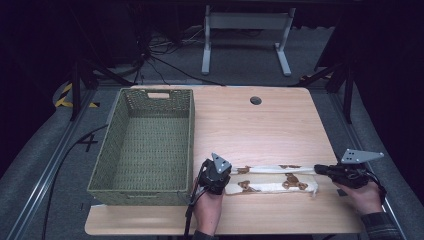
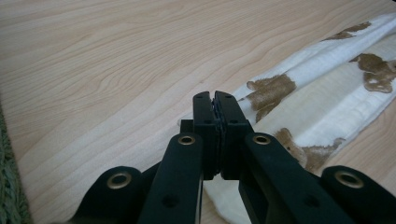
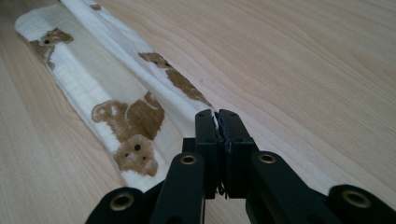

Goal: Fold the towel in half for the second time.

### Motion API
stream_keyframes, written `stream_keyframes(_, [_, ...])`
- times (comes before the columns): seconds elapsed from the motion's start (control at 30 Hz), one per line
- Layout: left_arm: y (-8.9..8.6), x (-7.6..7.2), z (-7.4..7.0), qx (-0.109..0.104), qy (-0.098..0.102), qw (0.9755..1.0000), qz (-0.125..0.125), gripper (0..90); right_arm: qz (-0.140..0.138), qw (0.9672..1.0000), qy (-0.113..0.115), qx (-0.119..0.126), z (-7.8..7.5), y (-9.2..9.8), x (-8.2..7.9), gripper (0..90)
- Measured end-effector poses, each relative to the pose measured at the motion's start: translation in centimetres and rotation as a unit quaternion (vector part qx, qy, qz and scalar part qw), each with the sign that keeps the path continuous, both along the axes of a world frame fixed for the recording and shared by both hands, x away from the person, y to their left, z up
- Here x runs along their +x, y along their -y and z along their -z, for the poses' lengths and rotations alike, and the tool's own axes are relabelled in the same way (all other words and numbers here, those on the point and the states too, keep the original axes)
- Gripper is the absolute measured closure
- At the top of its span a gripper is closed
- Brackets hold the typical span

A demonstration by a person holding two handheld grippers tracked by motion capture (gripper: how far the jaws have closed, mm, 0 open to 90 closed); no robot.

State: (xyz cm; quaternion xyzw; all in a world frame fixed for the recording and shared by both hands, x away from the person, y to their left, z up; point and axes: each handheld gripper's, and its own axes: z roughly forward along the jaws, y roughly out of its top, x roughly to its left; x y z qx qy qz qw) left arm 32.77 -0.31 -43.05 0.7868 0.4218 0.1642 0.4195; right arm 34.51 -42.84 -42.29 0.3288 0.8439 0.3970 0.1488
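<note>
A white cloth [image 1: 272, 186] printed with brown bears lies folded into a long strip near the front of the wooden table [image 1: 260, 130]. My left gripper [image 1: 232, 171] is shut on its left end, my right gripper [image 1: 317, 169] on its right end. The far fold runs straight between the two grippers, just above the wood. In the left gripper view the jaws [image 2: 214, 95] are pressed together, with the cloth [image 2: 327, 93] trailing off to the right. In the right gripper view the jaws [image 3: 216, 113] pinch a sliver of white fabric, and the cloth [image 3: 93, 88] stretches away to the upper left.
A deep green woven basket [image 1: 188, 135] stands on the left half of the table, close to my left hand; its edge [image 2: 7, 186] shows in the left gripper view. A round cable hole [image 1: 255, 100] sits near the table's far edge. Bare wood lies beyond the cloth.
</note>
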Motion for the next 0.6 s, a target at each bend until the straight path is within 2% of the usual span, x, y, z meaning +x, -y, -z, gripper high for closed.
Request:
stream_keyframes(0.07, [-0.2, -0.3, 0.0, -0.004, 0.000, 1.0000, 0.003, 88.5, -0.002, 1.0000, -0.002, -0.001, 0.0, -0.1, -0.3, 87.3])
stream_keyframes(0.37, [-0.3, -1.5, 0.7, 0.006, -0.008, 0.9998, 0.016, 88.5, -0.007, 0.9999, -0.008, -0.005, 0.3, -0.1, -1.4, 87.2])
stream_keyframes(0.6, [-0.6, -2.3, 1.2, -0.003, -0.019, 0.9996, 0.022, 88.4, -0.012, 0.9998, -0.014, -0.011, 0.6, -0.2, -2.0, 87.1])
